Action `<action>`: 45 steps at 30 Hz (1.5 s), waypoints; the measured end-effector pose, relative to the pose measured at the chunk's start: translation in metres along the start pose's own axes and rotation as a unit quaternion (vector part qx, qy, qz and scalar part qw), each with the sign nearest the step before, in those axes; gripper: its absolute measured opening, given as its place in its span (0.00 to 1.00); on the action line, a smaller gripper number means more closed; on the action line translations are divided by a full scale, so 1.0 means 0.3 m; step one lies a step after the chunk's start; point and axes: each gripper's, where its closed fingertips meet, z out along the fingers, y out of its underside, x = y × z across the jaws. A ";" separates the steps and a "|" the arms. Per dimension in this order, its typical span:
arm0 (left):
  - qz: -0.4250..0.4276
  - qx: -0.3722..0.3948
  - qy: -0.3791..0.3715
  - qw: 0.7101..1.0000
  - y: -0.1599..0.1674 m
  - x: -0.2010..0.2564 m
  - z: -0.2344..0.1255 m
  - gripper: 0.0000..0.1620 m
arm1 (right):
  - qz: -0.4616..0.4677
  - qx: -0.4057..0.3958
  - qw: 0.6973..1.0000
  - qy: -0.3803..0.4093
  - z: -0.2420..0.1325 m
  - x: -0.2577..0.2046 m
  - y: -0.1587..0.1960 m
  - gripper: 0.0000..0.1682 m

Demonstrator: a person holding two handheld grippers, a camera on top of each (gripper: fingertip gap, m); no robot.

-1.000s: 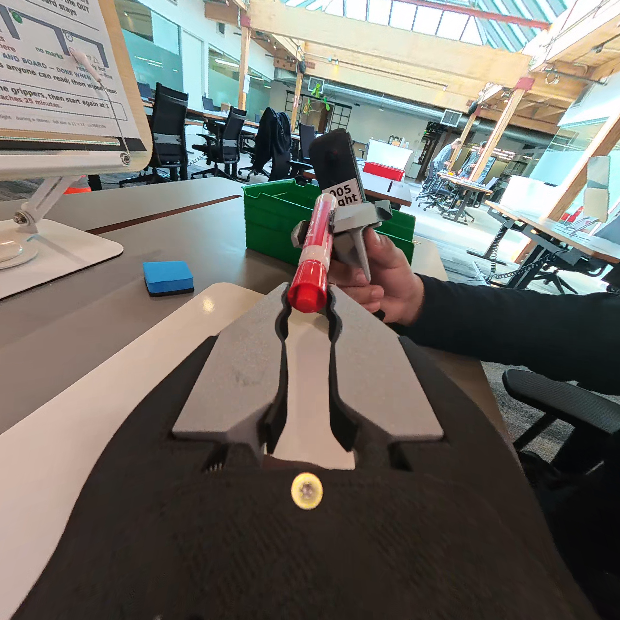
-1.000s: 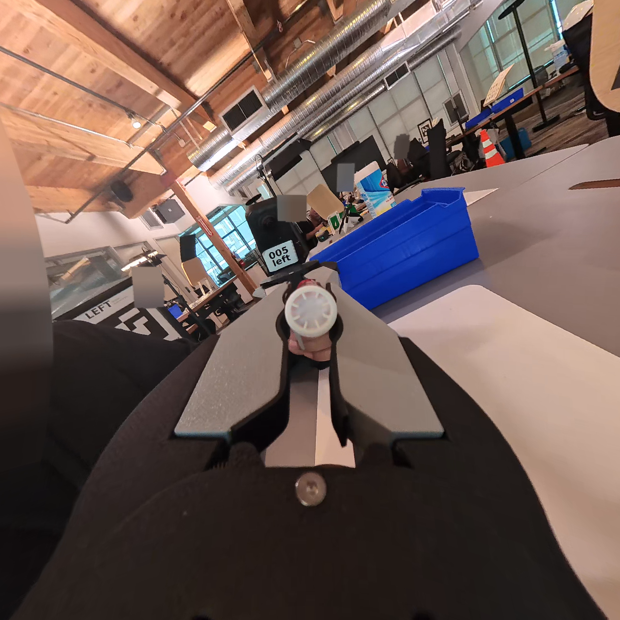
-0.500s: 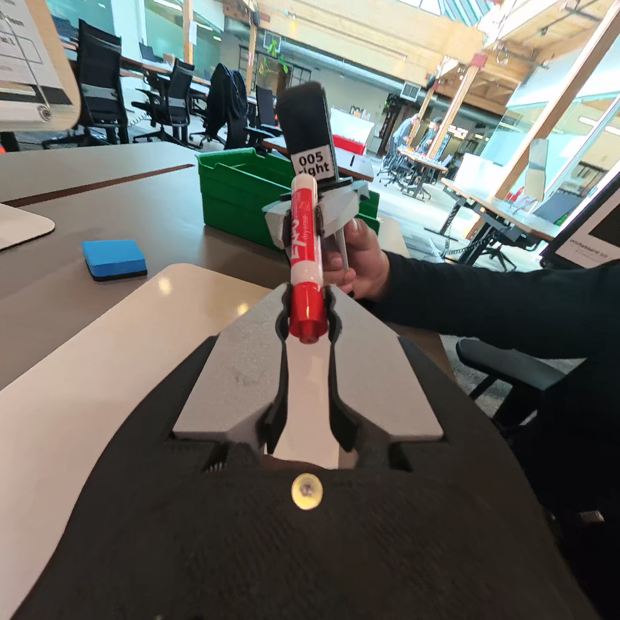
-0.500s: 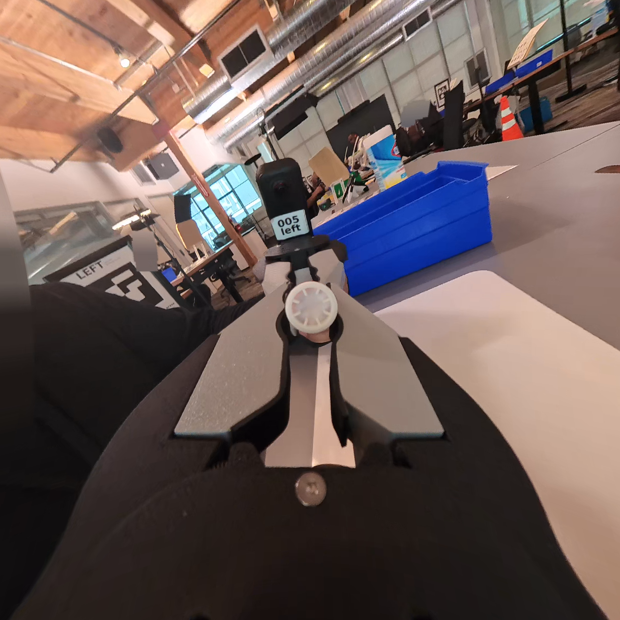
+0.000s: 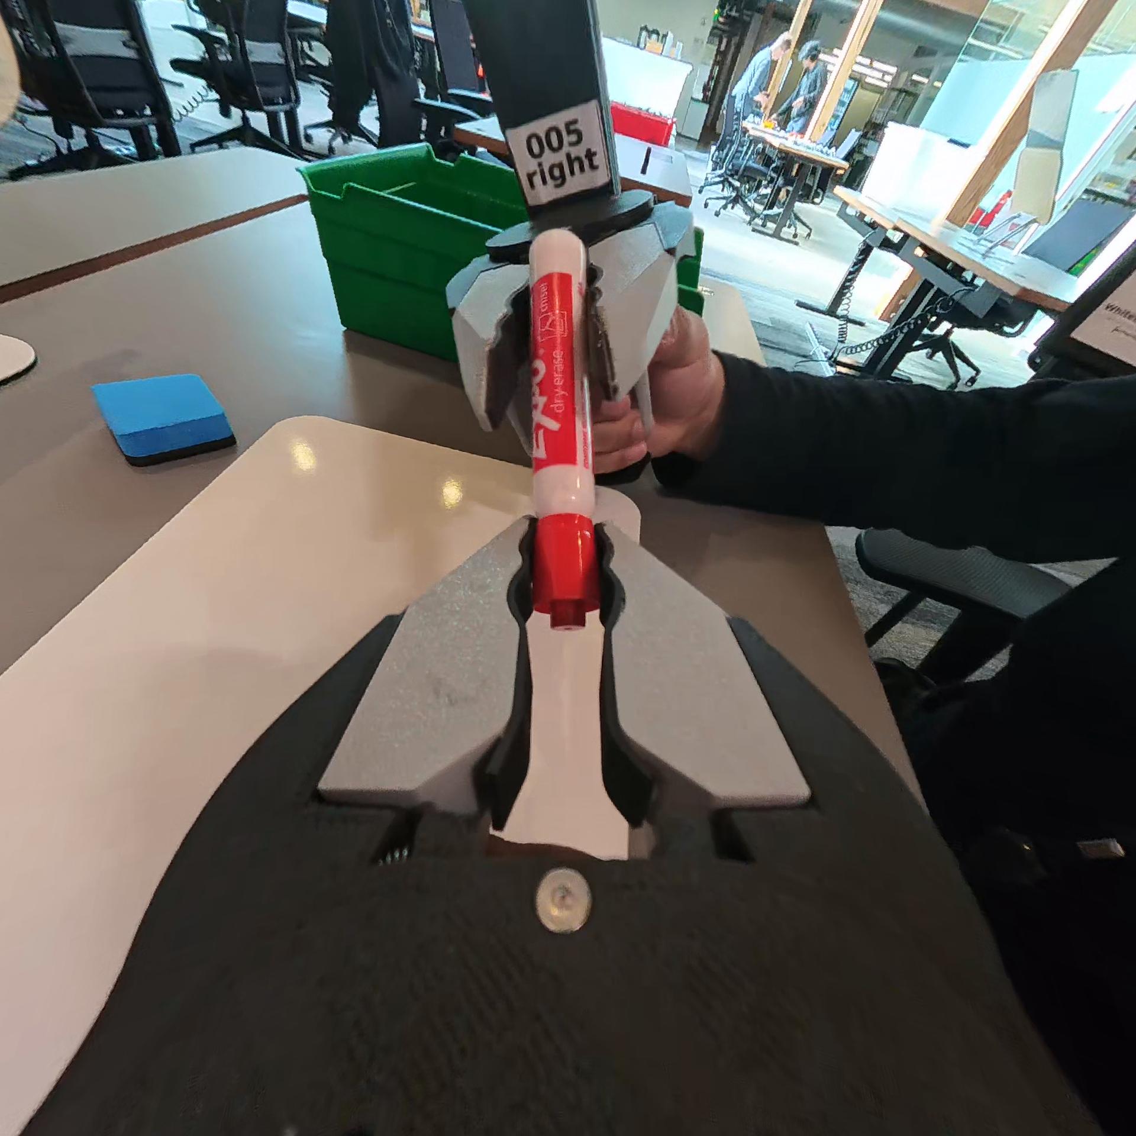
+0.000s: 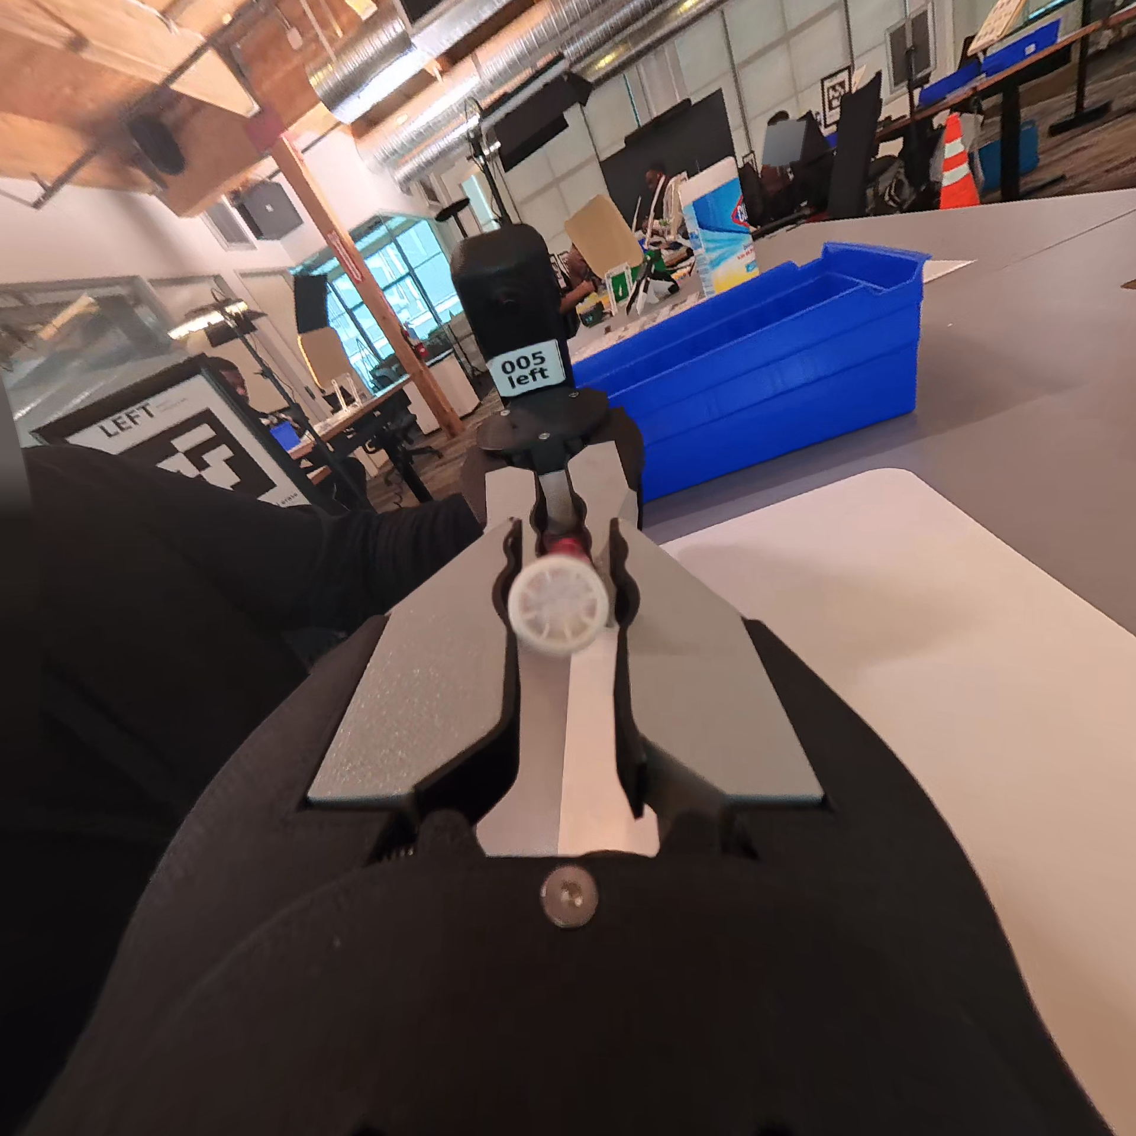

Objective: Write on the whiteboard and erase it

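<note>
Left hand-held gripper (image 5: 564, 575) clamps red cap (image 5: 563, 568); right hand-held gripper (image 6: 564, 575) grips marker (image 5: 558, 381) barrel. Uncapping pending; whiteboard (image 5: 246, 590) blank, eraser (image 5: 161, 418) untouched.

Bright, even daylight is filling both views, coming from large windows far beyond the claws. Ceiling lights are glinting as small round spots on the glossy whiteboard (image 5: 258, 553) just left of the left gripper (image 5: 564, 575). The marker (image 6: 559, 608) end between the right gripper (image 6: 560, 590) fingertips is looking soft and blurred. Wide-angle distortion is bending the edges, and backgrounds are blurring slightly.
</note>
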 end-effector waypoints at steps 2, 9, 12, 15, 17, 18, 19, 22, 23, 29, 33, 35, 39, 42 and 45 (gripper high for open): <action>-0.002 -0.008 -0.001 1.000 0.011 0.000 0.009 0.09 | 0.008 -0.010 1.000 -0.004 0.014 -0.001 0.016 0.14; -0.002 -0.008 -0.012 1.000 0.012 -0.007 0.016 0.09 | 0.034 0.009 0.999 -0.002 0.032 0.018 0.012 0.19; -0.004 -0.010 -0.011 1.000 0.016 -0.007 0.018 0.09 | 0.032 0.001 1.000 0.000 0.041 0.021 0.025 0.20; -0.001 -0.006 -0.007 1.000 0.012 0.002 0.026 0.09 | 0.020 -0.002 1.000 -0.003 0.051 0.011 0.028 0.21; 0.002 -0.009 -0.008 1.000 0.018 0.009 0.037 0.09 | 0.017 -0.004 1.000 -0.006 0.061 0.006 0.034 0.25; 0.004 -0.015 -0.007 1.000 0.024 0.014 0.044 0.09 | 0.012 -0.005 1.000 -0.005 0.066 0.005 0.037 0.24; 0.007 -0.017 -0.010 1.000 0.028 0.013 0.048 0.09 | 0.003 -0.005 1.000 -0.002 0.070 0.005 0.039 0.20; 0.008 -0.012 -0.013 1.000 0.025 0.012 0.051 0.09 | -0.006 -0.008 1.000 0.007 0.073 0.008 0.043 0.18; 0.006 -0.003 -0.013 1.000 0.016 0.012 0.050 0.09 | 0.001 -0.007 1.000 0.005 0.074 0.009 0.044 0.21; -0.003 0.003 -0.015 1.000 0.017 0.009 0.061 0.09 | 0.014 0.018 1.000 -0.001 0.073 0.009 0.022 0.22; 0.001 0.012 -0.026 1.000 0.013 0.002 0.068 0.09 | 0.033 0.044 0.998 -0.004 0.067 0.016 0.000 0.27; -0.001 0.013 -0.022 1.000 0.012 0.006 0.071 0.09 | 0.041 0.058 0.997 -0.006 0.067 0.019 -0.009 0.30; -0.003 0.014 -0.020 1.000 0.012 0.007 0.071 0.09 | 0.046 0.069 0.996 -0.024 0.071 0.002 -0.018 0.28; -0.001 0.008 -0.021 1.000 0.017 0.010 0.075 0.09 | 0.037 0.075 0.996 -0.014 0.072 0.006 -0.026 0.30; 0.002 0.013 -0.027 1.000 0.012 0.006 0.075 0.09 | 0.025 0.042 0.999 0.007 0.091 0.025 0.013 0.33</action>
